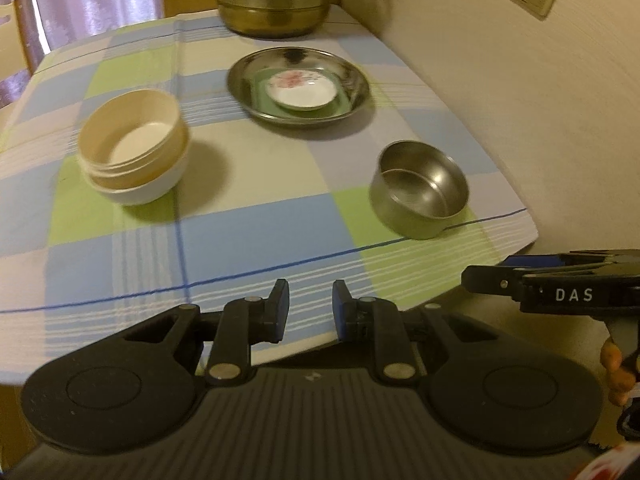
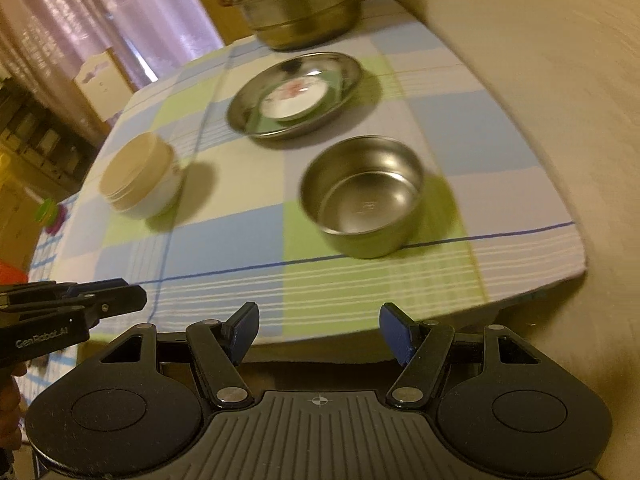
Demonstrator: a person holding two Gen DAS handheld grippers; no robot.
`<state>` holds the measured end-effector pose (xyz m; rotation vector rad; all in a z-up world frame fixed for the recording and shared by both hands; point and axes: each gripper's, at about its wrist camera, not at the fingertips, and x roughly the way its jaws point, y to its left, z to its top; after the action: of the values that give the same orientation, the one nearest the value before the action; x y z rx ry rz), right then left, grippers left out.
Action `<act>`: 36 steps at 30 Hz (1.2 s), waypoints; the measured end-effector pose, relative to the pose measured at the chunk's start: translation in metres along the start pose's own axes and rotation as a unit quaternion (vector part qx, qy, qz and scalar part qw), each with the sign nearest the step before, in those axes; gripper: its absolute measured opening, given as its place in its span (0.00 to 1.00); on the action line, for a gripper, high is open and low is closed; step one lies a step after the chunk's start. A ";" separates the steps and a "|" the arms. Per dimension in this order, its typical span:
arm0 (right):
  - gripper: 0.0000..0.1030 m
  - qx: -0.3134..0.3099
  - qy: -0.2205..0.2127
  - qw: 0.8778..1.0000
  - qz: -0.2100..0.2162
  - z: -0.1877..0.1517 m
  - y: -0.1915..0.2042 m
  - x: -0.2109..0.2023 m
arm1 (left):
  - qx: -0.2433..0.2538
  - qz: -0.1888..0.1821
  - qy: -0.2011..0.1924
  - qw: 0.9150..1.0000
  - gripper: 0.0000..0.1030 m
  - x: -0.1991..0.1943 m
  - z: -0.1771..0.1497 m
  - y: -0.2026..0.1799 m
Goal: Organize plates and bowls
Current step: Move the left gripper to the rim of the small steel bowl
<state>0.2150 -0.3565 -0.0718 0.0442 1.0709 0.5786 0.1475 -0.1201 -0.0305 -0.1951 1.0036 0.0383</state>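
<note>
Both grippers empty above the near table edge: left gripper (image 1: 311, 308) narrowly parted, right gripper (image 2: 318, 332) wide apart. Steel bowl (image 2: 362, 196) on checked cloth (image 2: 248, 184); nested bowls (image 1: 134, 146) left; stacked plates (image 1: 298, 88) behind.

Left tongs (image 1: 311, 306): black linkage body with blue-faced pads; jaws stand a narrow gap apart, nothing between them; pointed forward and downward. Seen from the side in the right wrist view (image 2: 120, 300), at the lower left edge, with part of a hand (image 2: 10, 404) visible beneath the body.

Right tongs (image 2: 318, 330): same build, blue pads; jaws spread clearly wider than the left pair's, nothing between them; pointed forward and downward. Seen from the side in the left wrist view (image 1: 480, 278), at the lower right edge, with fingers (image 1: 616, 372) wrapped at the grip below.

Both tongs are held side by side, apart from each other, tips level.
</note>
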 end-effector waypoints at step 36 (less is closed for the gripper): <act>0.50 0.003 -0.057 0.997 -0.049 0.061 -0.064 0.042 | 0.009 -0.049 -0.009 0.999 0.19 0.103 0.069 -0.052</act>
<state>0.3081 -0.3767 -0.0958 0.0291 0.9578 0.4796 0.2670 -0.1643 -0.0736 -0.2277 0.9744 -0.0580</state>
